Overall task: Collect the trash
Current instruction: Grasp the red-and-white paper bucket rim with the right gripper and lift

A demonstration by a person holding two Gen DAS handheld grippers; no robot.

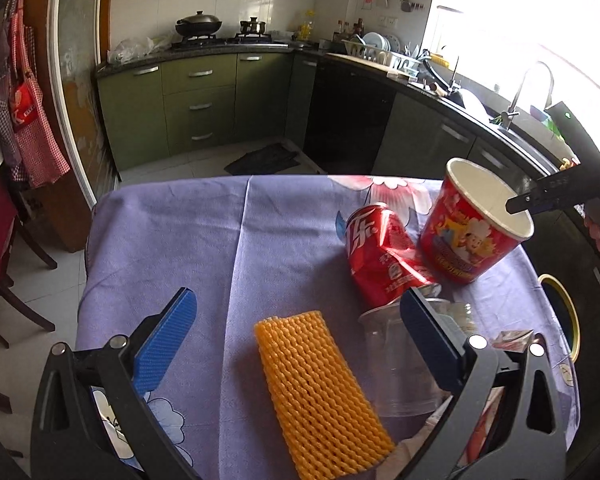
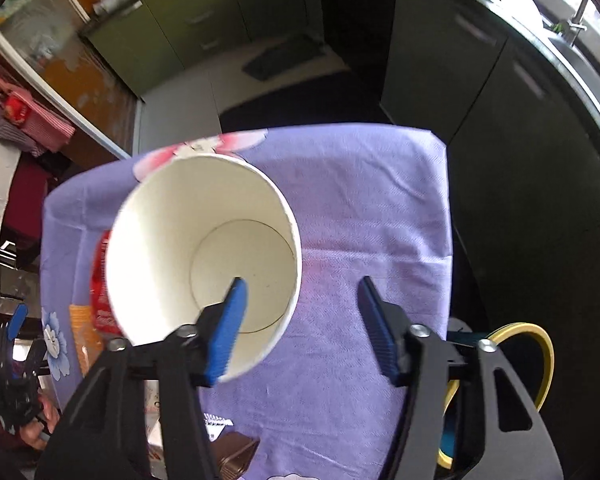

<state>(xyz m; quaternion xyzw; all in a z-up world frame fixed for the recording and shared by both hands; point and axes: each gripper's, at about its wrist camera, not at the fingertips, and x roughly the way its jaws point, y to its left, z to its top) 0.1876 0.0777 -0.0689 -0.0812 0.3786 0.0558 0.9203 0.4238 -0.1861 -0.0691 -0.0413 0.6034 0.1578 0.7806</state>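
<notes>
Right gripper (image 2: 300,304) part-open, one finger inside tilted paper cup (image 2: 204,256) near table's (image 2: 360,200) far right corner, crushed can (image 1: 380,252) beside, left gripper (image 1: 300,340) wide over orange foam net (image 1: 320,392), clear cup (image 1: 388,360) only in left view.

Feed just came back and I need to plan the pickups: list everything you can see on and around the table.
Paper cup: one, red outside, white inside, tilted, table's far right.
Cola can: one, red, crushed, beside the paper cup.
Foam net: one, orange, flat, near middle.
Plastic cup: one, clear, on its side, right of the net.
Small carton: one, brown and white, near right edge.
Tablecloth: one, purple, floral.
Bin: one, dark, yellow rim, right of table.
Left gripper: jaws open, over the net.
Right gripper: jaws open astride the paper cup's wall.
</notes>
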